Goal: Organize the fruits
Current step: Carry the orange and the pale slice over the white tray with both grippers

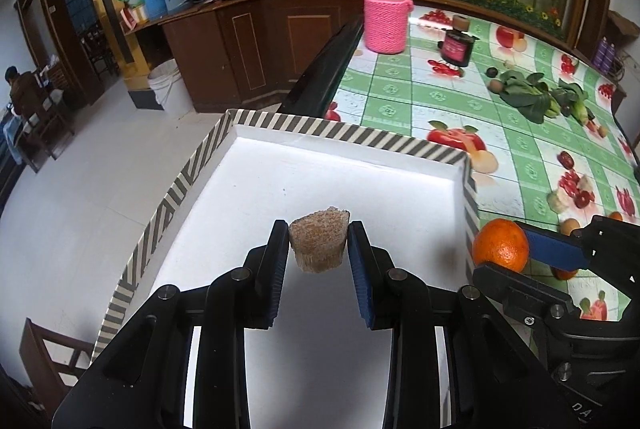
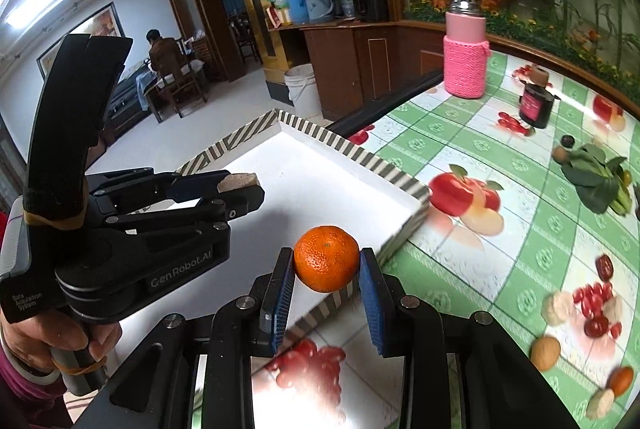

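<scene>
Black gripper fingers with blue ridged pads fill the bottom of both wrist views. Between the narrow-set jaws of the left gripper (image 1: 319, 243) sits a small brown, rough-skinned piece of fruit (image 1: 319, 243), cut flat on top and pinched at its sides, held above the white floor of a shallow tray (image 1: 340, 165) with a grey-and-white striped rim. To its right, the right gripper (image 2: 326, 265) clamps a round orange tangerine (image 2: 326, 258) between its pads, hanging just over the tray's near corner, at its rim and not yet over the white floor. Inside, the tray looks bare: nothing rests on the visible white surface. Its far side overhangs the edge of the table (image 1: 440, 97), which wears a green checked cloth printed with fruit. Likely risks: the brown piece is gripped only near its top, so a tilt or jolt could let it slip; released where it hangs, the tangerine might strike the rim and roll off across the cloth; a heavy drop near the overhanging side could tip the tray toward the floor; and both grippers sit close together, so they could collide. Farther back stand a pink knit-sleeved flask (image 1: 386, 5), a small dark jar (image 1: 457, 49) and leafy greens (image 1: 532, 95), with loose small fruits and nuts scattered at the right.
</scene>
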{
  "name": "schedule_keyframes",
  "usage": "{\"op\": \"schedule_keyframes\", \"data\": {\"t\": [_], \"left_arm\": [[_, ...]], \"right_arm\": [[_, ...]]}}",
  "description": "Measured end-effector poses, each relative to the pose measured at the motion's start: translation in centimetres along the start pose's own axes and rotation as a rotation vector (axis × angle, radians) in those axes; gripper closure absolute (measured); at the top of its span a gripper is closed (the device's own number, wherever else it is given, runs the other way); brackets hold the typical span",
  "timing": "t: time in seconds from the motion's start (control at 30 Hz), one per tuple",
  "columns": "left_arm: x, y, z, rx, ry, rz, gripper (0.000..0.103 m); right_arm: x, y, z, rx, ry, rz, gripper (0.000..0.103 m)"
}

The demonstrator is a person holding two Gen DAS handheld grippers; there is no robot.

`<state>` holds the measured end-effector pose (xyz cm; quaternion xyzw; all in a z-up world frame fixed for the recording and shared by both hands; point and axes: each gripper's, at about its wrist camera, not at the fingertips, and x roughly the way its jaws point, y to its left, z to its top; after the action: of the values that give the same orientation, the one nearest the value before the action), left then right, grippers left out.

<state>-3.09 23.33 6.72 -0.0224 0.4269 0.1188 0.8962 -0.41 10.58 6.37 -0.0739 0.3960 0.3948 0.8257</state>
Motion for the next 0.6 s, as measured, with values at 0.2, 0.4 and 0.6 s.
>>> {"op": "schedule_keyframes", "data": {"t": [0.2, 0.4, 0.6], "left_arm": [[1.7, 0.6, 0.6, -0.027, 0.045, -0.005, 0.073], [2.9, 1.0, 0.7, -0.044, 0.070, 0.002, 0.073], [3.8, 1.3, 0.4, -0.061, 0.092, 0.011, 0.073]], "right_arm": [[2.1, 0.0, 1.4, -0.021, 0.029, 0.001, 0.072], [3.9, -0.2, 2.2, -0.031, 0.052, -0.004, 0.072], [5.1, -0.3, 2.2, -0.032, 0.083, -0.008, 0.071]]}}
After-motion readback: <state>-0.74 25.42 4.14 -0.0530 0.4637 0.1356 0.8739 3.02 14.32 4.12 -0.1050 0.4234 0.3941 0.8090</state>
